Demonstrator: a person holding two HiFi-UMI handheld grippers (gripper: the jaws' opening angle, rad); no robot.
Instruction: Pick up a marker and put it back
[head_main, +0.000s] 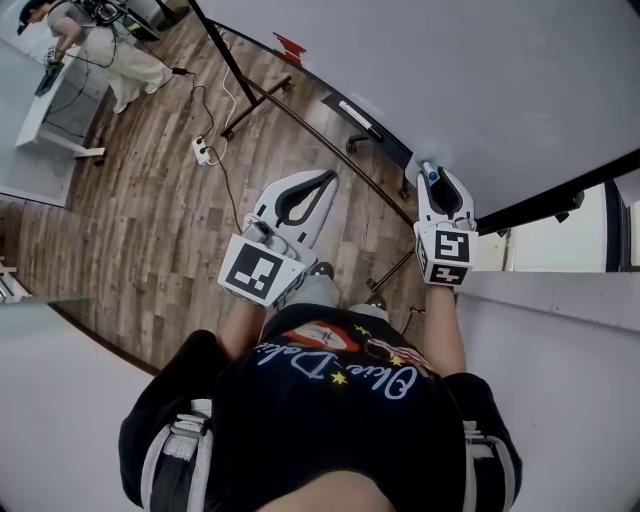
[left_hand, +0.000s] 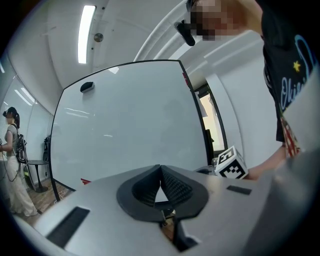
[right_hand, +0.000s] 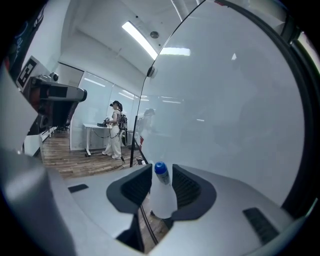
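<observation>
Close before the whiteboard (right_hand: 225, 110), the right gripper (right_hand: 161, 170) has its jaws pinching a blue-capped white marker (right_hand: 163, 197). The left gripper (left_hand: 160, 171) also faces the whiteboard, its jaws pressed together, empty.

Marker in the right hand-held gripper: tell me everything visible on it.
The marker is a white, plastic-looking barrel with a blue end pointing forward toward the whiteboard. It lies lengthwise between the pads of the right hand-held gripper, which press on both its sides; nothing else visibly touches it. Its rear end is hidden.
</observation>
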